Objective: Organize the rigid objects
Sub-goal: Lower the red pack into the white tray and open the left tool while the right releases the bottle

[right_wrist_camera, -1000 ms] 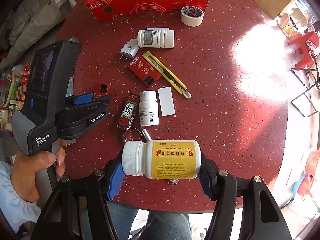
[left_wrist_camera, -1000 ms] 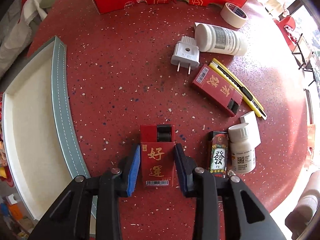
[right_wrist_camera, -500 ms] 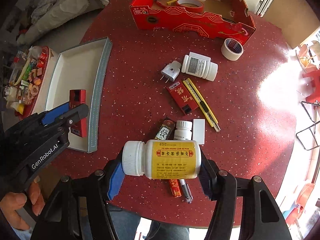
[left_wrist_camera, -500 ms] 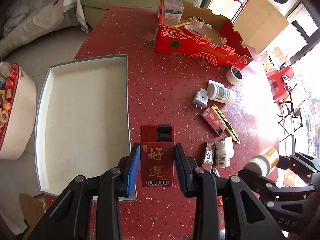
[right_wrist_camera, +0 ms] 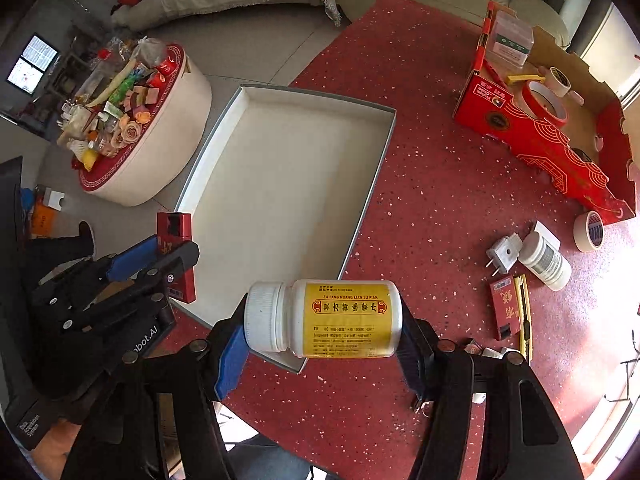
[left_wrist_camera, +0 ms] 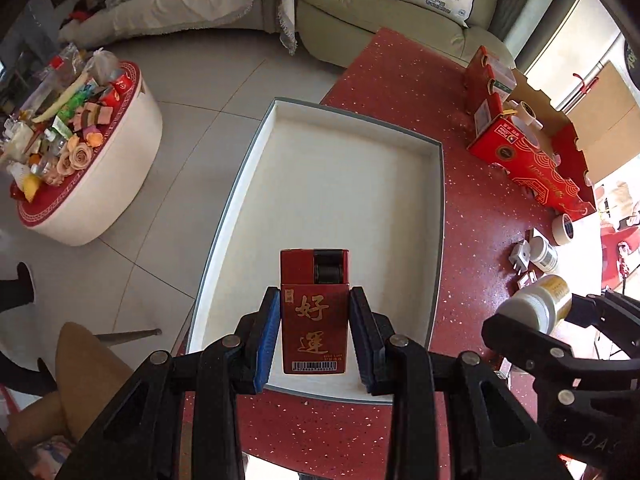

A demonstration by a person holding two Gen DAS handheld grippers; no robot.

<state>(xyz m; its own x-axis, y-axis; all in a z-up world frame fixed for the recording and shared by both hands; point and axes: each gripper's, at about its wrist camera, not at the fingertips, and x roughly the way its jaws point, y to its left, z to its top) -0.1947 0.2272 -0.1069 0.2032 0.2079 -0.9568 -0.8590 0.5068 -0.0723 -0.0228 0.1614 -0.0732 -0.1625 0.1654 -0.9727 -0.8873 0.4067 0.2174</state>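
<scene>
My left gripper (left_wrist_camera: 314,336) is shut on a red box with gold characters (left_wrist_camera: 314,312), held in the air over the near end of the white tray (left_wrist_camera: 352,184). My right gripper (right_wrist_camera: 324,328) is shut on a white pill bottle with a yellow label (right_wrist_camera: 332,318), lying sideways between the pads, above the tray's near right corner (right_wrist_camera: 296,364). In the right wrist view the left gripper (right_wrist_camera: 160,252) with the red box (right_wrist_camera: 176,240) hangs at the left, by the tray's near left side. The pill bottle (left_wrist_camera: 536,306) shows at the right of the left wrist view.
On the red speckled table (right_wrist_camera: 440,208) lie a white plug (right_wrist_camera: 504,254), a second white bottle (right_wrist_camera: 546,260), a red pack (right_wrist_camera: 504,306), a yellow utility knife (right_wrist_camera: 524,316) and a tape roll (right_wrist_camera: 590,230). A red cardboard box (right_wrist_camera: 548,148) holds tape. A round stool with clutter (right_wrist_camera: 132,128) stands beside the table.
Both grippers have swung left from the loose objects to the white tray, keeping hold of the red box and the pill bottle. The left one rose off the table.
</scene>
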